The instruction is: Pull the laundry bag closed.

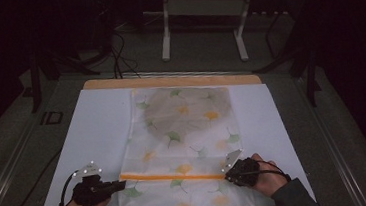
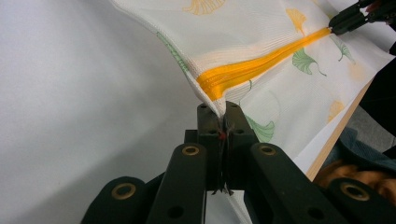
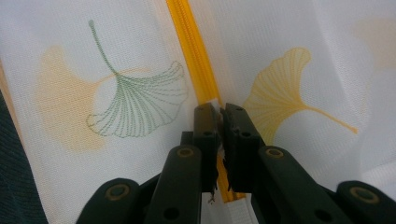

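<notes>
The left gripper [image 2: 222, 122] has its jaws closed tight on the corner of a mesh laundry bag [image 1: 183, 133], pinching the cloth right at the end of the orange zipper [image 2: 254, 70]; in the left gripper view the fabric rises in a small peak from the pinch. The right gripper [image 3: 220, 122] is likewise clamped shut, on the zipper line itself, apparently on the slider or its pull, though the jaws hide the exact part. In the high view the left gripper [image 1: 120, 185] and right gripper [image 1: 227, 172] sit at opposite ends of the zipper [image 1: 172, 175], near the front edge of the tabletop [image 1: 169, 80].

The bag lies flat on a white sheet [image 1: 98, 130], its far half darkened by something grey inside. It reads as light, thin and very soft: fine white mesh printed with green and yellow leaves, which wrinkles and lifts wherever it is pulled. Such cloth gives no resistance on its own, so the zipper will likely bunch unless one end is held taut. The stiffest places to take hold of are the zipper tape and the sewn corner, just where the jaws now are. The mesh could snag or slip from a shallow pinch.
</notes>
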